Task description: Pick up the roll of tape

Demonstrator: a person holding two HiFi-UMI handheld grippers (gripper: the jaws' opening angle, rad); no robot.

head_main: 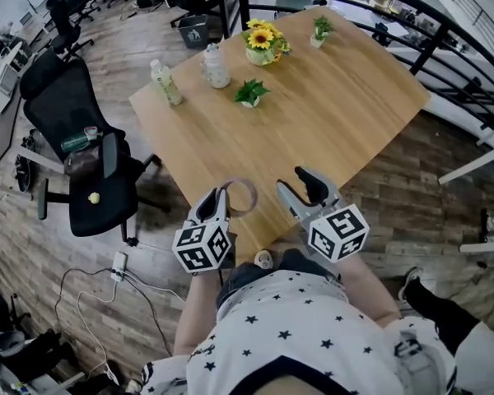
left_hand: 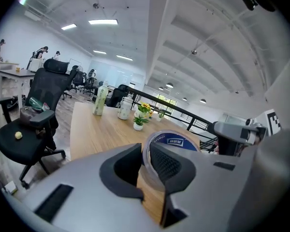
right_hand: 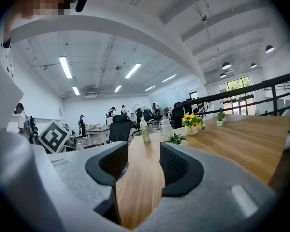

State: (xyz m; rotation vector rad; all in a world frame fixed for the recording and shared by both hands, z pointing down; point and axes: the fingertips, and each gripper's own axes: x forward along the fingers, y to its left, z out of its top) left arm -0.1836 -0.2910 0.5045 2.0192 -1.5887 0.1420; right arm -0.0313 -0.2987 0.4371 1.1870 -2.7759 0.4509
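The roll of tape (head_main: pixel 242 196) is a clear ring with a blue inner label (left_hand: pixel 175 140). My left gripper (head_main: pixel 223 199) is shut on its wall and holds it upright just above the near edge of the wooden table (head_main: pixel 329 113). In the left gripper view the roll's rim passes between the two dark pads (left_hand: pixel 168 164), one pad inside the ring and one outside. To the right of the roll, my right gripper (head_main: pixel 300 183) hangs open over the table edge. Only bare tabletop shows between its jaws in the right gripper view (right_hand: pixel 141 166).
On the far half of the table stand a sunflower pot (head_main: pixel 264 44), two small green plants (head_main: pixel 251 94) (head_main: pixel 320 30), a bottle (head_main: pixel 166 82) and a pale jar (head_main: pixel 216 66). A black office chair (head_main: pixel 82 151) is at the left. A black railing (head_main: pixel 445 35) runs behind the table.
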